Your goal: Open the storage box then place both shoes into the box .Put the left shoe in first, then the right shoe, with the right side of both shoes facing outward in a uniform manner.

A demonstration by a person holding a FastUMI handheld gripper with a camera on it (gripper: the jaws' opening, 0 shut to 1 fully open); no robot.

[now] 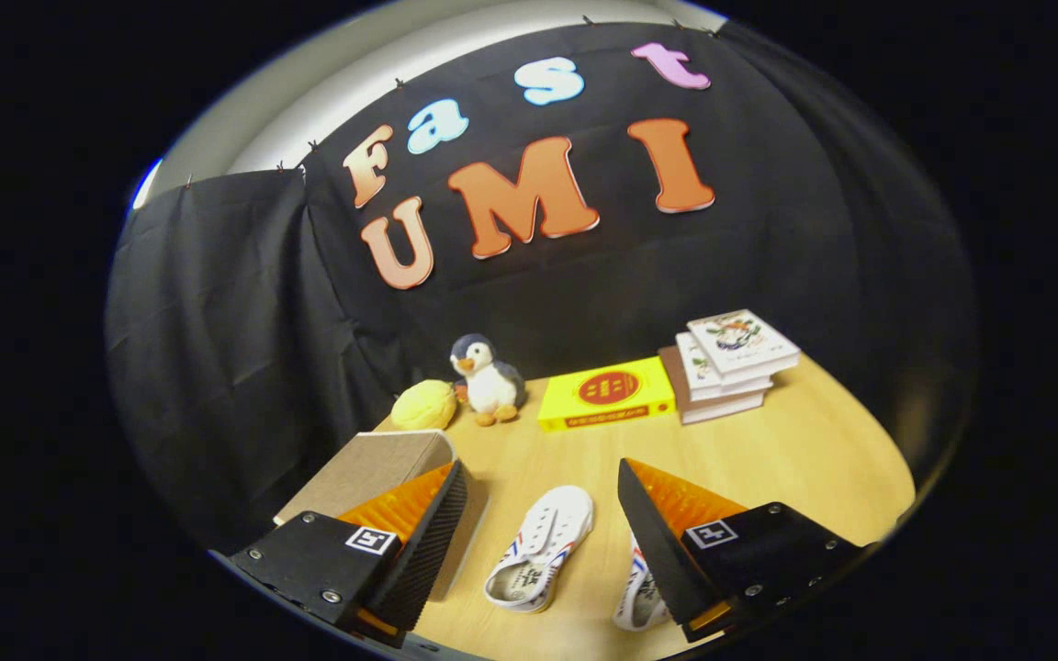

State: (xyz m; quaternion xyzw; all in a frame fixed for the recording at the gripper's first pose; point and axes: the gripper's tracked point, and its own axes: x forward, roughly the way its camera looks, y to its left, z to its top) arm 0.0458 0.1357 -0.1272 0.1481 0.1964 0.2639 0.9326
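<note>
The gripper [543, 477] hangs with fingers spread, holding nothing — the box [380, 470], closed, sits behind the left finger, one shoe [540, 549] lies between them, the other [637, 592] against the right — light, soft canvas, probably best pinched at the heel.

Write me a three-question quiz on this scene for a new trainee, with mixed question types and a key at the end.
1. True or false: the gripper is shut on a white shoe.
2. Multiple choice: what lies directly beside the stack of books at the back of the wooden table? A) the plush penguin B) the flat yellow box C) the cardboard storage box
3. Fill in: the second shoe is partly hidden behind one of the gripper's ____.

Key:
1. False. The fingers are spread wide with nothing held; the shoe lies on the table between and beyond them.
2. B
3. fingers
</note>
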